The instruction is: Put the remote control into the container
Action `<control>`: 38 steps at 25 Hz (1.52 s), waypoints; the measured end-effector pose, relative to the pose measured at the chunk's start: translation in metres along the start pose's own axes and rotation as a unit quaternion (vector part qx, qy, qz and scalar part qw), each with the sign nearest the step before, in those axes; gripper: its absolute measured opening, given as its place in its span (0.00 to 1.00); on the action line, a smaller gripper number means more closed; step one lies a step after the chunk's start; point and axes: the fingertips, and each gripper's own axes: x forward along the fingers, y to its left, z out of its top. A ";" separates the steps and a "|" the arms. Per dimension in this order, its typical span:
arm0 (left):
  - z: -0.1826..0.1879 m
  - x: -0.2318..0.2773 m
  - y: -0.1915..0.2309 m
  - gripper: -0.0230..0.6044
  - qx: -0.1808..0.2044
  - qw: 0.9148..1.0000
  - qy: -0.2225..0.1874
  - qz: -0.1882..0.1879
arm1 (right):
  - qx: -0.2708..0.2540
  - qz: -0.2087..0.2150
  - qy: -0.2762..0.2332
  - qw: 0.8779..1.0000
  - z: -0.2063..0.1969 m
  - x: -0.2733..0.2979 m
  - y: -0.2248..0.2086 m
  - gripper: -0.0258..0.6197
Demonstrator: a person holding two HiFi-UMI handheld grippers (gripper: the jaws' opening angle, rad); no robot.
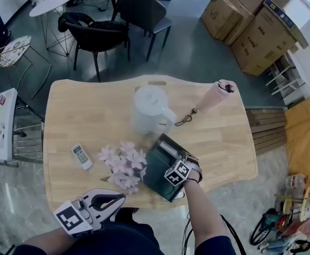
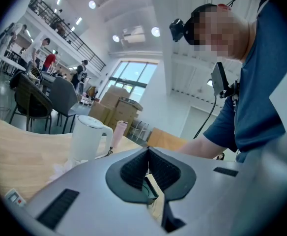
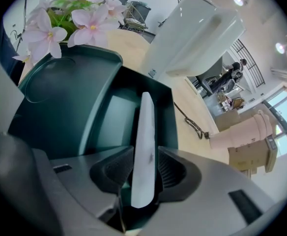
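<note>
Right gripper (image 3: 144, 170) hangs over the container (image 3: 79, 102), which sits at the table's (image 1: 86, 110) front edge, just right of the flowers (image 1: 124, 163); the remote (image 3: 146, 141) stands on edge between its jaws, which are parted and seem just clear of it, far end in the container; left gripper (image 2: 148, 154) is closed, empty, by the front edge; a second remote (image 1: 82, 156) lies left of the flowers.
</note>
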 end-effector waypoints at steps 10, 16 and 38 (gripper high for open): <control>0.010 -0.001 0.002 0.06 0.010 1.000 -0.013 0.002 | 0.024 0.024 -0.002 0.999 -0.008 -0.017 0.005 0.32; 0.015 0.002 -0.006 0.06 0.014 1.000 -0.013 -0.014 | 0.084 -0.005 -0.029 0.996 -0.009 -0.048 -0.006 0.32; 0.015 0.008 -0.053 0.06 0.039 0.994 -0.012 -0.100 | 0.296 -0.042 -0.179 0.937 0.026 -0.205 0.046 0.19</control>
